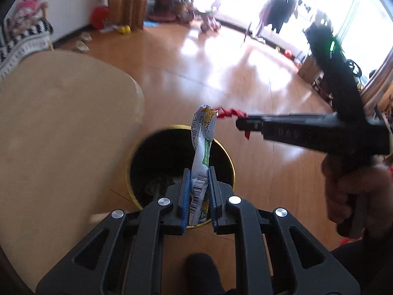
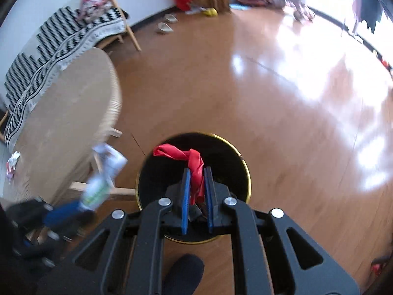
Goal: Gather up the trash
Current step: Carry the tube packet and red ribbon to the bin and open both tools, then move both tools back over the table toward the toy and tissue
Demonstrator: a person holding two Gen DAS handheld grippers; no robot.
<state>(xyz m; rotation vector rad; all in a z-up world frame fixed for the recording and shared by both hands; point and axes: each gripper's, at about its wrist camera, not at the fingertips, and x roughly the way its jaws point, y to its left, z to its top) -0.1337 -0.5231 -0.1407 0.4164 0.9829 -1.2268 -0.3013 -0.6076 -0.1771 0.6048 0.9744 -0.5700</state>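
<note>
My left gripper [image 1: 199,172] is shut on a crumpled white and green wrapper [image 1: 202,152] and holds it over the black trash bin with a gold rim [image 1: 130,159]. My right gripper [image 2: 196,170] is shut on a red wrapper [image 2: 194,162] above the same bin [image 2: 246,172]. In the left wrist view the right gripper [image 1: 242,123] reaches in from the right with the red wrapper [image 1: 228,112]. In the right wrist view the left gripper [image 2: 83,206] and its wrapper [image 2: 103,179] show blurred at the left. More crumpled trash [image 2: 12,163] lies on the table's left edge.
A round beige table [image 1: 61,123] stands left of the bin, also in the right wrist view [image 2: 68,113]. A bench with a black and white striped throw [image 2: 61,39] stands behind it. Wooden floor [image 2: 270,98] spreads to the right. My foot [image 2: 184,272] shows below the bin.
</note>
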